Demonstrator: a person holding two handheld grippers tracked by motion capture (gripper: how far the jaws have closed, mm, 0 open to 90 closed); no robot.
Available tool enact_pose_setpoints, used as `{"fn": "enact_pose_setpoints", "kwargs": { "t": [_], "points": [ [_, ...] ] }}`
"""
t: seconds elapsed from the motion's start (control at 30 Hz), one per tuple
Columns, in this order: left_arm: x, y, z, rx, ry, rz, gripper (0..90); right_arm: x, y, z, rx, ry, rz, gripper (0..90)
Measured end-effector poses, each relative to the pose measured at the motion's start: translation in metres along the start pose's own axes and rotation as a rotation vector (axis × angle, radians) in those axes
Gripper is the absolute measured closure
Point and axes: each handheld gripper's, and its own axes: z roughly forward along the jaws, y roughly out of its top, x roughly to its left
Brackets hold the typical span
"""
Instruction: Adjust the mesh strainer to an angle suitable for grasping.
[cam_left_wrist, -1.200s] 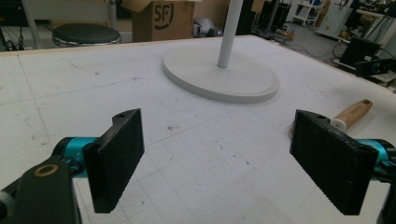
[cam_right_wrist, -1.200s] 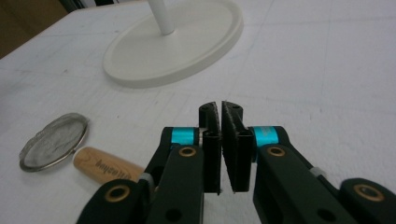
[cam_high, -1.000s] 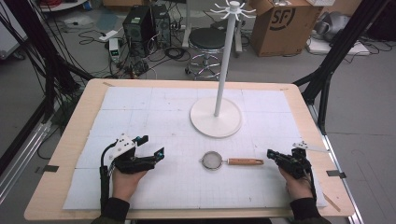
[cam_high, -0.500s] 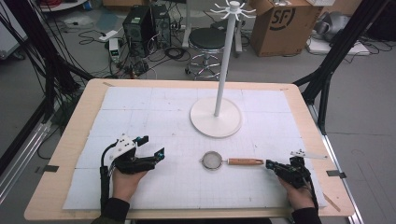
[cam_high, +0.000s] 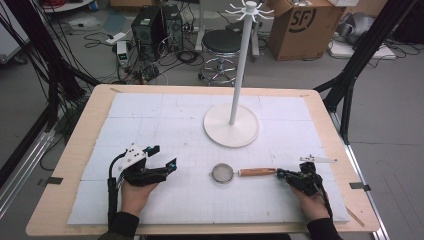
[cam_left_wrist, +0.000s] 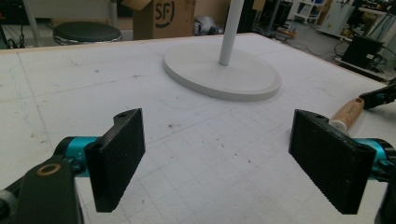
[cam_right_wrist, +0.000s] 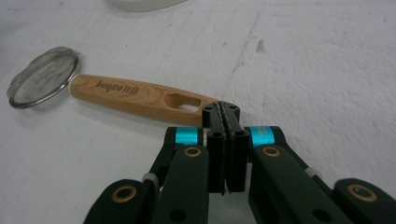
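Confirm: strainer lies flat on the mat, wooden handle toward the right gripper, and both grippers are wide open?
Not quite. The right gripper is shut, jaws pressed together at the handle's end, per the right gripper view. The left gripper is wide open. The strainer does lie flat, handle toward the right gripper.

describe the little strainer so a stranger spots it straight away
Find the tall white stand with a round base on the white mat. Just in front of it lies a small round wire-mesh strainer with a light wooden handle, its handle end at the right gripper: the only wooden-handled thing there.
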Motion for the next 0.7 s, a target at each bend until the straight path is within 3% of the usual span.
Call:
{"fn": "enact_pose_setpoints", "kwargs": {
  "t": [0.33, 0.47, 0.7],
  "points": [
    [0.0, 0.0, 0.0, -0.001, 0.002, -0.003, 19.0, 0.012, 0.012, 0.02, 0.015, 0.031, -0.025, 89.6],
    [0.0, 0.0, -0.001, 0.0, -0.002, 0.001, 19.0, 0.004, 0.015, 0.019, -0.004, 0.013, 0.026, 89.7],
    [-0.001, 0.0, -0.001, -0.001, -0.005, 0.0, 19.0, -0.014, 0.034, 0.032, -0.021, 0.01, 0.066, 89.7]
  ]
}}
